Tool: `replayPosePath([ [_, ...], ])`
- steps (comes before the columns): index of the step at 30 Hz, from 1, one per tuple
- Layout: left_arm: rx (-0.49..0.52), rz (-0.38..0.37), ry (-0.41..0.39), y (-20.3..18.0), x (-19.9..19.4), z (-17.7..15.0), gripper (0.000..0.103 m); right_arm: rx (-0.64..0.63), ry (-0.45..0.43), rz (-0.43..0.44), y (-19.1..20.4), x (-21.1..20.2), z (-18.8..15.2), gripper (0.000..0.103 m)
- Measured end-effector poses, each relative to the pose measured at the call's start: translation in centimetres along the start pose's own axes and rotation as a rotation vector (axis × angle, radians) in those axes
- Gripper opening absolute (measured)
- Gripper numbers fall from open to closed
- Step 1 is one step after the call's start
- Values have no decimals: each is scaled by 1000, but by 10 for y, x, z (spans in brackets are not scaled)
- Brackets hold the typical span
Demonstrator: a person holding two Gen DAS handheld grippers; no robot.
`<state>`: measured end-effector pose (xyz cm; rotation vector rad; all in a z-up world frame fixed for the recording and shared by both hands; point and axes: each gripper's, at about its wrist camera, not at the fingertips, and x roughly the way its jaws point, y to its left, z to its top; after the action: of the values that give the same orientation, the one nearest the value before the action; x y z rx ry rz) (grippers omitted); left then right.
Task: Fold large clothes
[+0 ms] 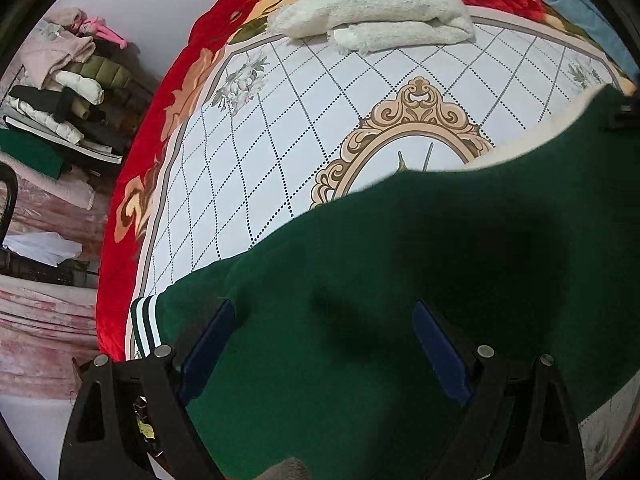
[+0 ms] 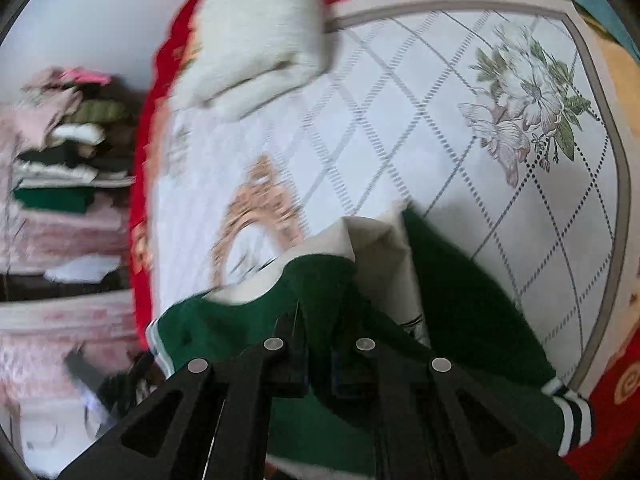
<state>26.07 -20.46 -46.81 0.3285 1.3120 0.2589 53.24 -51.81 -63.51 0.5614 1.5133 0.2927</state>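
Green jacket [image 1: 400,280] with white lining lies on the quilted bed cover [image 1: 280,120]; right gripper [image 2: 320,372] — jaws pinched together on its fabric; left gripper [image 1: 324,344] hangs over it — jaws wide apart, gripping nothing.

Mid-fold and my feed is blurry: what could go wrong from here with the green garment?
The right gripper is shut on only a small pinch of the green garment, so the fabric could slip out. The left gripper is open above it, pinning nothing, so the whole piece may drag. The folded white towel lies ahead.
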Motion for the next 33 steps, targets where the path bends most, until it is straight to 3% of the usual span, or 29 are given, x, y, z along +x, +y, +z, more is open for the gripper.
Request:
replayPosePath([
  [6, 23, 34, 16, -9, 19, 7, 91, -14, 26, -91, -13, 77, 26, 10],
  [8, 21, 33, 20, -8, 20, 10, 91, 17, 46, -70, -15, 77, 30, 13],
  [10, 1, 15, 6, -6, 14, 16, 91, 67, 40, -33, -19, 52, 30, 18],
  [11, -3, 9, -1, -6, 11, 19, 91, 75, -4, -21, -21, 31, 24, 26],
  [12, -6, 2, -11, -7, 8, 23, 91, 74, -50, -24, -21, 12, 19, 43],
  [14, -6, -5, -29, -12, 5, 31, 91, 64, -164, -58, -21, -32, 2, 59],
  [16, -1, -14, -22, -19, 9, 40, 91, 57, -250, -56, -21, -69, -24, 60],
  [19, 14, 9, -1, -32, 30, 51, 91, 38, -244, 76, -20, -80, -60, 60],
  [20, 24, 11, 21, -36, 40, 54, 91, 27, -183, 120, -18, -65, -68, 56],
  [21, 25, 6, 37, -38, 50, 57, 91, 20, -139, 135, -18, -53, -71, 42],
  [23, 27, 2, 51, -39, 59, 60, 93, 24, -41, 126, -19, -12, -69, 25],
  [25, 29, 3, 48, -39, 62, 61, 95, 50, -5, 101, -24, 25, -56, 25],
  [28, 28, 3, 46, -38, 67, 60, 96, 104, -15, 25, -34, 74, -22, 4],
  [33, -11, -6, 71, -33, 71, 66, 96, 208, -5, 64, -46, 92, -4, 0],
])
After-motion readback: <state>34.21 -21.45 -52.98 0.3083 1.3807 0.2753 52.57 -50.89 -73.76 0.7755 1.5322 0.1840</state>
